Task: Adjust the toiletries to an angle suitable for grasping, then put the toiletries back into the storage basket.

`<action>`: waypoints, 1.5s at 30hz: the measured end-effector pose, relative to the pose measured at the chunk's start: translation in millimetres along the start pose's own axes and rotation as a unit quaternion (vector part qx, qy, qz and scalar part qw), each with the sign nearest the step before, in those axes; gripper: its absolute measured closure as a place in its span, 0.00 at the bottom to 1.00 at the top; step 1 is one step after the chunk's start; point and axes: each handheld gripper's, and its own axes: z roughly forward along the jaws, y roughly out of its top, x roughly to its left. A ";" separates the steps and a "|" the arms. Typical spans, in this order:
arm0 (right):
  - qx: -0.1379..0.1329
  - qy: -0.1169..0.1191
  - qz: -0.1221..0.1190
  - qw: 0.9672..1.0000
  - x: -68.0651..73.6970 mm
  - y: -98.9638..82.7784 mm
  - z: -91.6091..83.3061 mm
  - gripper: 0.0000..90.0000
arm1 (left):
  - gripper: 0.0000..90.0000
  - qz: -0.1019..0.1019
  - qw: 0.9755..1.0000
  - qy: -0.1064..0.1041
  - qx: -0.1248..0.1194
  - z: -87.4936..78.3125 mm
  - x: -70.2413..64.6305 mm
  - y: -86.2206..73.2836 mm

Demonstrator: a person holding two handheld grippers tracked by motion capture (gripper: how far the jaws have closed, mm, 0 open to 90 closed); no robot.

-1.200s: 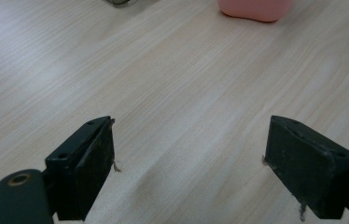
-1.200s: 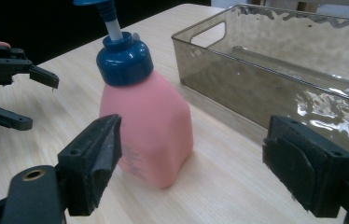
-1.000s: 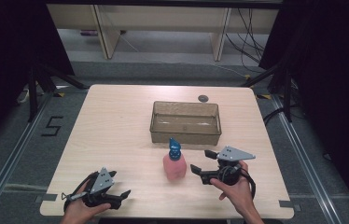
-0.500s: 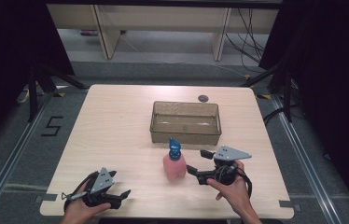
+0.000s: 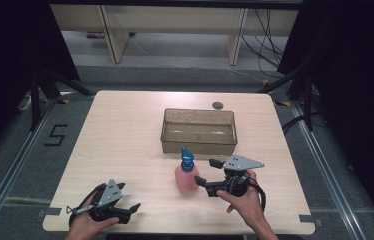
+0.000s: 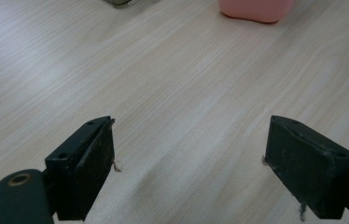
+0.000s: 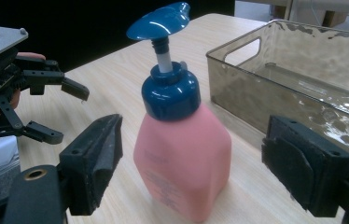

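Observation:
A pink pump bottle [image 5: 186, 176] with a blue pump head stands upright on the wooden table [image 5: 125, 135], just in front of a clear smoky plastic bin [image 5: 199, 131]. My right gripper [image 5: 207, 172] is open right beside the bottle, its jaws pointing left at it. In the right gripper view the bottle [image 7: 182, 154] stands between the two spread jaws of the right gripper [image 7: 189, 172], untouched. My left gripper [image 5: 132, 209] rests open near the table's front left edge; its view shows the open left gripper [image 6: 189, 168] over bare wood, and the bottle's base [image 6: 255, 9] far off.
The bin [image 7: 303, 79] is empty and stands to the right behind the bottle in the right gripper view. A small dark round disc [image 5: 218, 105] lies on the table beyond the bin. The other hand's gripper [image 7: 28, 93] is seen farther off.
My right gripper has moved left toward the pink bottle, so its jaws now flank it. The left gripper has stayed put.

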 end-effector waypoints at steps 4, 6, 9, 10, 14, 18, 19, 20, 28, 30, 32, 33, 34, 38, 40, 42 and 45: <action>-0.004 0.009 0.005 1.000 1.4 1.4 3.7 0.23 | 0.17 0.005 1.000 0.002 0.001 1.0 1.6 -0.2; -0.009 0.010 -0.002 1.000 0.3 2.2 4.6 0.23 | 0.17 0.012 1.000 0.001 0.010 0.0 2.4 0.6; -0.003 -0.001 -0.006 1.000 -0.1 2.8 3.4 0.23 | 0.17 0.012 1.000 0.001 0.008 0.9 1.8 1.7; -0.006 0.003 -0.005 1.000 -0.1 2.7 4.5 0.23 | 0.17 0.008 1.000 0.000 0.006 1.4 0.7 2.1; -0.003 0.010 0.000 1.000 0.5 3.1 7.3 0.23 | 0.17 0.005 1.000 -0.001 0.002 2.6 0.3 1.6; -0.005 0.006 -0.009 1.000 0.7 3.1 10.3 0.23 | 0.17 0.002 1.000 0.000 0.006 1.2 -0.7 1.7; -0.005 0.006 -0.009 1.000 0.7 3.1 10.3 0.23 | 0.17 0.002 1.000 0.000 0.006 1.2 -0.7 1.7; -0.005 0.012 -0.008 1.000 1.6 3.4 12.3 0.23 | 0.17 0.006 1.000 -0.002 0.004 0.9 -0.1 1.9; 0.005 0.018 -0.004 1.000 5.7 6.1 18.1 0.23 | 0.17 0.009 1.000 -0.004 0.001 0.2 0.0 2.4; 0.001 0.020 0.000 1.000 6.2 6.4 19.9 0.23 | 0.17 0.007 1.000 -0.007 0.003 0.2 -0.9 2.2; 0.005 0.018 -0.005 1.000 7.1 7.5 20.7 0.23 | 0.17 0.006 1.000 -0.005 0.003 0.6 -1.1 1.8; 0.005 0.018 -0.005 1.000 7.1 7.5 20.7 0.23 | 0.17 0.005 1.000 -0.006 0.003 0.6 -0.9 1.5; 0.001 0.020 -0.010 1.000 7.9 8.4 22.7 0.23 | 0.17 0.004 1.000 -0.003 0.004 -0.1 -0.5 1.3; 0.004 0.024 -0.010 1.000 9.5 9.4 26.8 0.23 | 0.17 0.005 1.000 0.001 0.002 -0.9 -0.4 0.6; 0.004 0.012 -0.026 1.000 9.6 10.0 27.6 0.23 | 0.17 0.004 1.000 0.001 0.002 -1.4 -0.4 -0.1; 0.006 0.021 -0.013 1.000 12.7 10.0 29.2 0.23 | 0.17 0.007 1.000 -0.002 0.000 -2.3 0.5 0.3; 0.009 0.020 -0.018 1.000 12.8 10.9 30.2 0.24 | 0.17 -0.008 1.000 -0.005 -0.009 -1.3 -2.2 -0.4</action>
